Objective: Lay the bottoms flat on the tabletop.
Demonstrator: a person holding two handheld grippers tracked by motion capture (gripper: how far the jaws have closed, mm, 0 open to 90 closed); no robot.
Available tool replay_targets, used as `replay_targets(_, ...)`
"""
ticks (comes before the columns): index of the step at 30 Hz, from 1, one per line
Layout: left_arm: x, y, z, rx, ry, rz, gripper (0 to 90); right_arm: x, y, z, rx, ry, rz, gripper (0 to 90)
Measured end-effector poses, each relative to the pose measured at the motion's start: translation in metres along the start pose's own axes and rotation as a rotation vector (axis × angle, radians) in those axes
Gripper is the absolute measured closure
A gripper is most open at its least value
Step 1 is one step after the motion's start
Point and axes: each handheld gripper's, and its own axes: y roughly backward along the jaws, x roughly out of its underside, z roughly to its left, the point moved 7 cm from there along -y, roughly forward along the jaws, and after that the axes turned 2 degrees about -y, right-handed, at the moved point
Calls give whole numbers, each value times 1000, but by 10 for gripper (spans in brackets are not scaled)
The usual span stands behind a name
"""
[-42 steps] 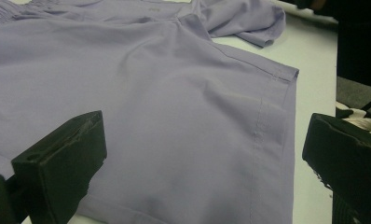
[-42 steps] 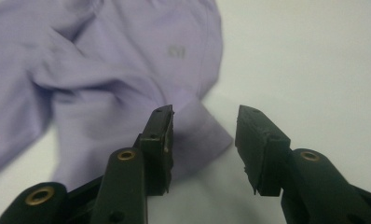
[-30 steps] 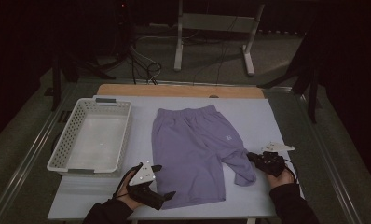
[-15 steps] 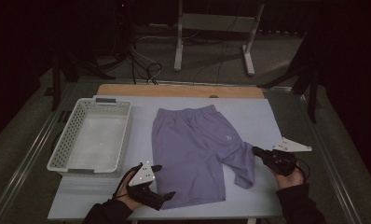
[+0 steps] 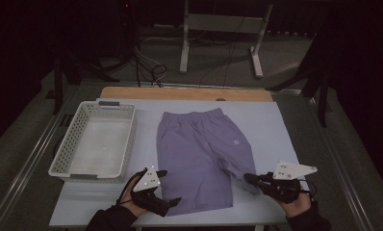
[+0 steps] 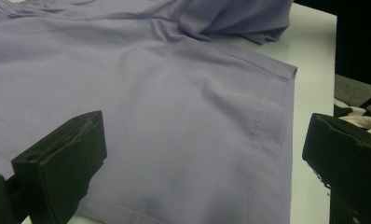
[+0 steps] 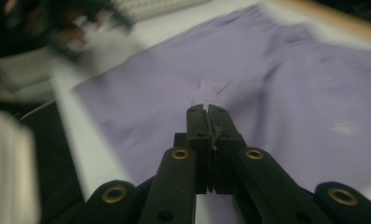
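Pale table [image 5: 271,125] in dark room, purple shorts [image 5: 199,149]; left gripper [image 5: 166,188] spread, right gripper [image 5: 249,178] pinching hem.

Your left gripper [image 6: 193,168] hangs wide apart over the purple shorts [image 6: 151,102]. Their stitched hem lies flat on the white table [image 6: 309,93].

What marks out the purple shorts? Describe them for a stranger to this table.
On the pale table, right of the white basket, lie the purple shorts, flat, waistband away from the person. They are the table's sole cloth; the right gripper pinches one leg hem.
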Motion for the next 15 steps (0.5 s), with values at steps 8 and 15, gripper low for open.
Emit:
replay_targets(8, 0, 0, 0, 3, 0, 2, 4, 9, 2, -8, 53, -32, -33, 689)
replay_targets(15, 0, 0, 0, 4, 5, 2, 3, 48, -3, -51, 217, -143, 64, 611)
